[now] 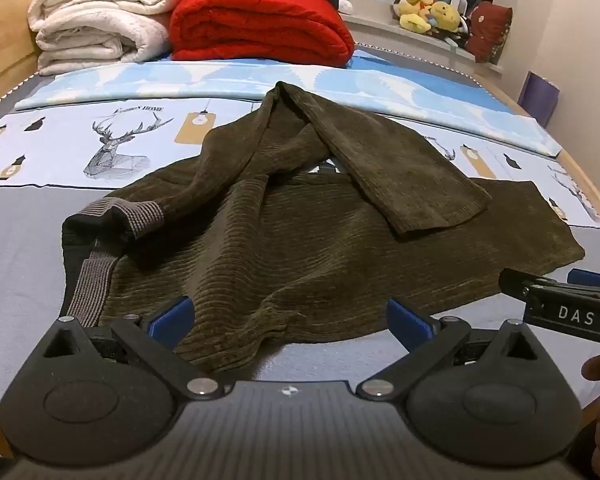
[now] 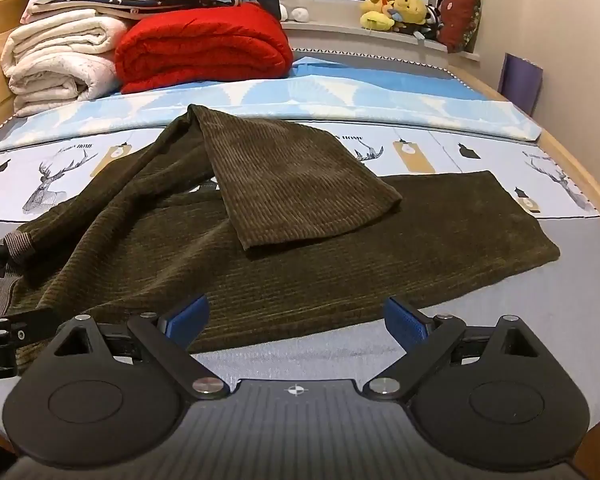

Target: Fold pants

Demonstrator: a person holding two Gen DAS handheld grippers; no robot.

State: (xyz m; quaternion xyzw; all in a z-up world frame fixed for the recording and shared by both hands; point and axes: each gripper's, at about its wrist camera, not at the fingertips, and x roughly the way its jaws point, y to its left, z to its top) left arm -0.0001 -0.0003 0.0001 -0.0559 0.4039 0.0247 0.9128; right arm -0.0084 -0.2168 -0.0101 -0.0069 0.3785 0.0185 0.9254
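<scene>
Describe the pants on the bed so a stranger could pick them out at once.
Start at the bed, with folded blankets stacked at its far end. In front of the red blanket lie the pants, spread over the deer-print sheet with one leg flopped across the other. They alone are dark olive corduroy with a striped grey waistband.

So the bed [image 1: 16, 280] has a wood frame and a sheet that's plain grey near the cameras and printed with deer and tags further back. Dark olive corduroy pants [image 1: 284, 256] are lying loose across the middle, waistband on the left, one leg flipped back over the other. Behind them there's a flat light blue cover [image 1: 228, 80] laid across the bed. At the far end sits a folded white blanket [image 1: 96, 24] on the left, with a folded red blanket [image 1: 260, 24] just beside it.
</scene>
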